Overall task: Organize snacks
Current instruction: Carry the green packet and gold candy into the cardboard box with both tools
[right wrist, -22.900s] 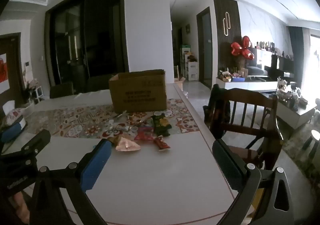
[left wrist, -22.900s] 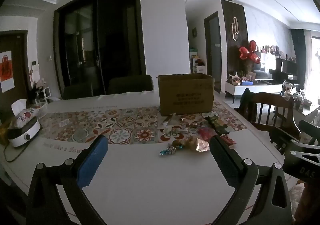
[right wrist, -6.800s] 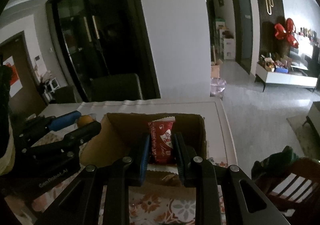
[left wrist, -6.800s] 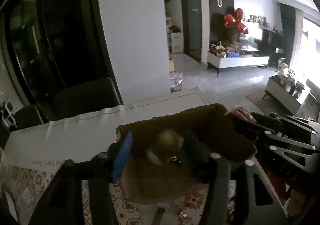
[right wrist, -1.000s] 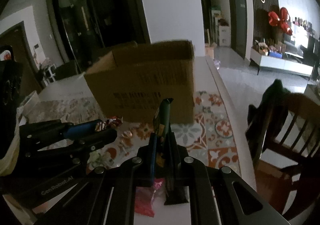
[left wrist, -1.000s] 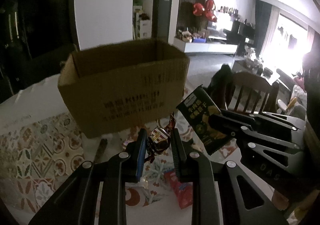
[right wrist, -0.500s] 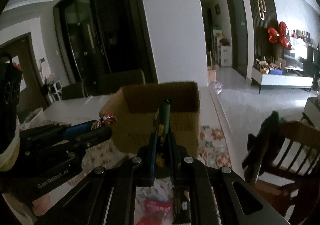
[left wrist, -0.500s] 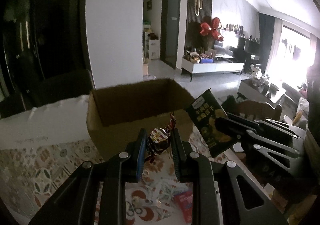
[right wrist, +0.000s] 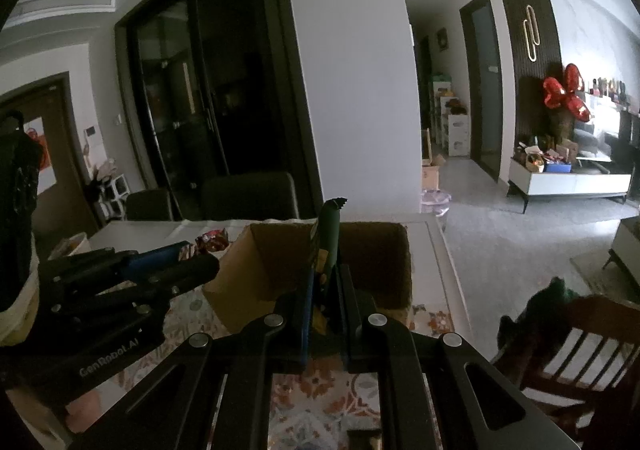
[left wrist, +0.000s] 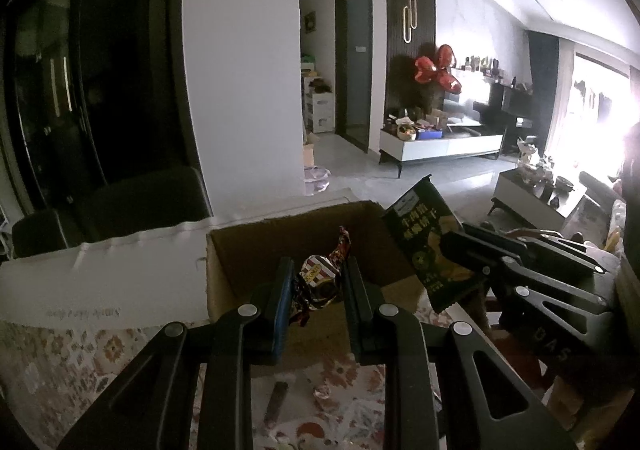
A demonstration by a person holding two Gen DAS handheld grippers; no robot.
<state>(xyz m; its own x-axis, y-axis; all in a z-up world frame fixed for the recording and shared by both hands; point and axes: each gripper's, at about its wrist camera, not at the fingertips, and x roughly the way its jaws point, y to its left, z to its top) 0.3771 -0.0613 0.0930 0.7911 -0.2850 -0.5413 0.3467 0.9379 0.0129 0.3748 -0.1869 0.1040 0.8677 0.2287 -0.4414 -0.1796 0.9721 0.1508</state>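
The left hand-held gripper (left wrist: 316, 286) is clamped on a foil-wrapped candy (left wrist: 318, 282) just above the near rim of the open cardboard box (left wrist: 240, 250). The right hand-held gripper (right wrist: 325, 290) pinches a green snack packet (right wrist: 326, 242) edge-on over the box's right side. The box interior below looks roomy.

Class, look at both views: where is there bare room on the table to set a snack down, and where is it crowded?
Free: the plain white strip of table left of the cardboard box, up to the dark chairs. Crowded: the patterned mat in front of the box, with loose wrappers beneath both grippers.
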